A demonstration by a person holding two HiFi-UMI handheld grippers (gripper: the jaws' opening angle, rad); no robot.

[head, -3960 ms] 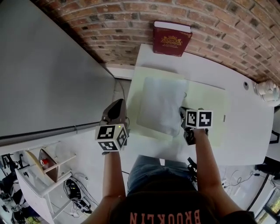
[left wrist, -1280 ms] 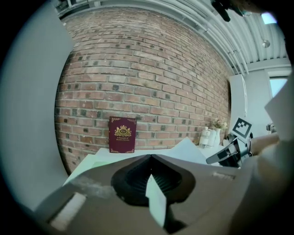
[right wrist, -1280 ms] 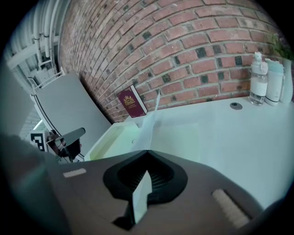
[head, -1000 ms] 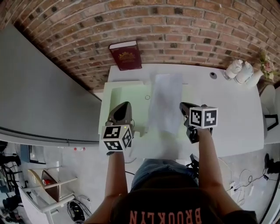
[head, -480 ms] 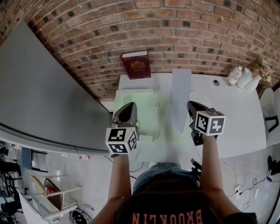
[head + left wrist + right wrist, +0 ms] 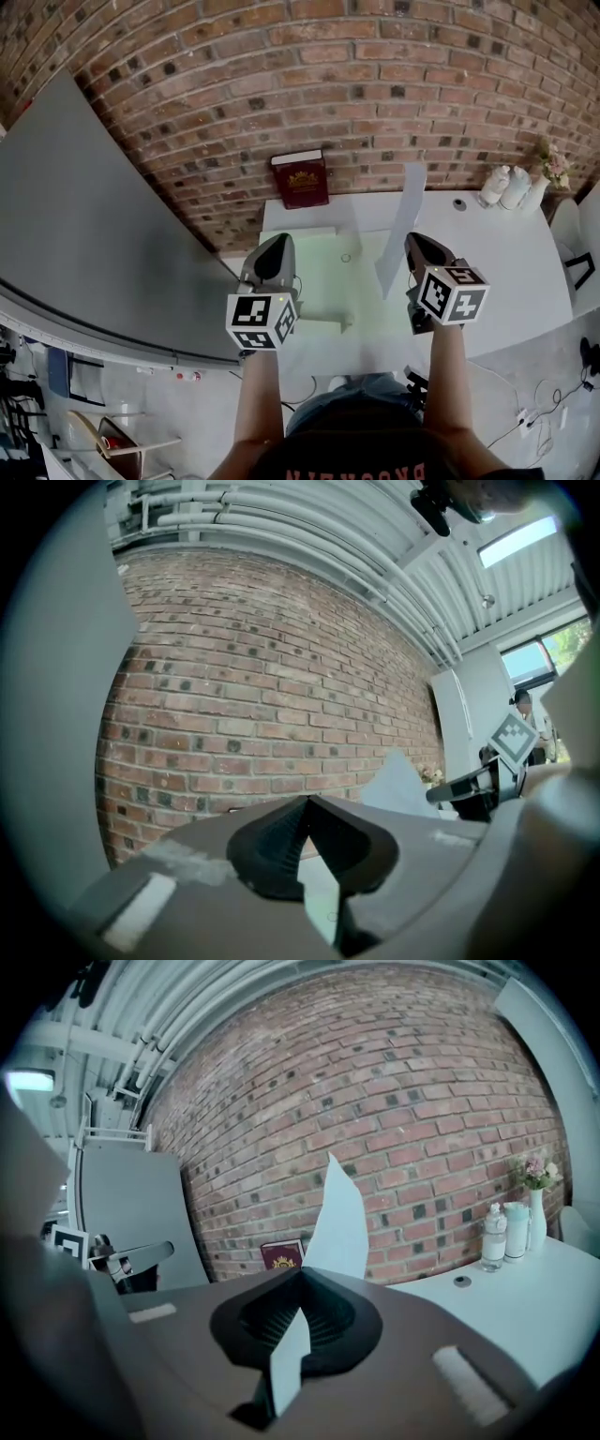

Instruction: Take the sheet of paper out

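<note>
1. The sheet of paper (image 6: 401,230) has come up off the table (image 6: 497,253). It now stands upright in the air, gripped at its lower edge by the right claw (image 6: 417,241), whose jaws are shut tight on it.
2. The left claw (image 6: 279,242) has risen too. Its jaws are also closed, with a pale green sliver of the folder (image 6: 323,272) between them.
3. The sheet looks free of the folder, so the taking-out seems all but done. Probably only setting it down remains.
4. A red book (image 6: 300,178) leans on the brick wall (image 6: 375,84). Two bottles (image 6: 502,186) and a small vase of flowers (image 6: 548,173) stand at the far right corner, well apart from the sheet. Nothing blocks the sheet.
</note>
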